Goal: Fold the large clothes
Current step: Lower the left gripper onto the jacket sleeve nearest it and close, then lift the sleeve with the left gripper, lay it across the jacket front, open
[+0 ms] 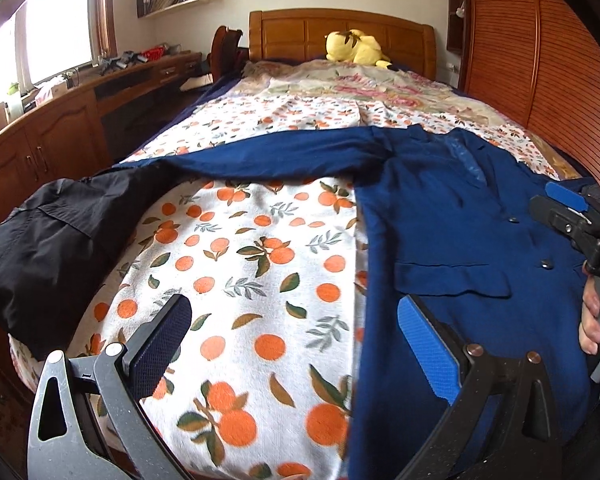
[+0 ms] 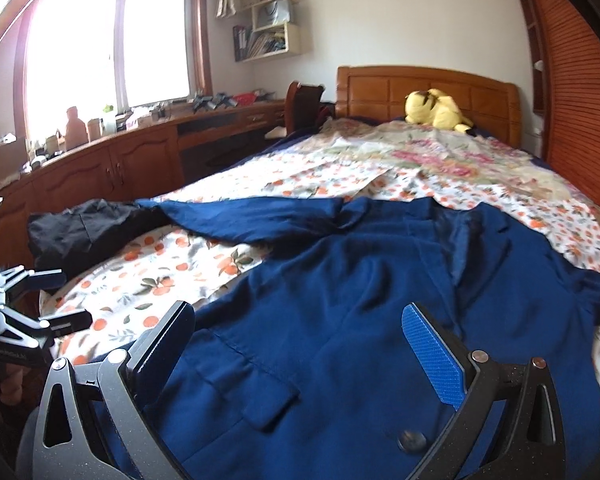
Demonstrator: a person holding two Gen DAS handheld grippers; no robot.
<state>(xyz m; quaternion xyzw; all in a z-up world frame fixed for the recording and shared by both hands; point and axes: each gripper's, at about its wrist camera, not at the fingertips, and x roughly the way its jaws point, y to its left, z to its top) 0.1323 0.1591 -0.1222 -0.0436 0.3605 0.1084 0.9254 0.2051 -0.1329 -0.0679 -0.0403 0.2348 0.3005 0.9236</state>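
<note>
I see the blue jacket [image 2: 360, 300] spread on the bed [image 1: 240, 280], both grippers [image 1: 292, 344] [image 2: 300, 352] with jaws released. Only my right view shows the sleeve beyond its collar; the left shows black trousers [image 1: 40, 248] beside it.

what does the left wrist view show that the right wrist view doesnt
Only the left wrist view: the right gripper at its right edge with the hand holding it, and two of the jacket's buttons.

Only the right wrist view: the left gripper at its left edge, the jacket's far sleeve spread to the right, and bottles on the counter.

Both: the blue jacket lying open on the orange-print sheet, a black garment, the yellow plush toy, the headboard. Both grippers are open and hold nothing.
</note>
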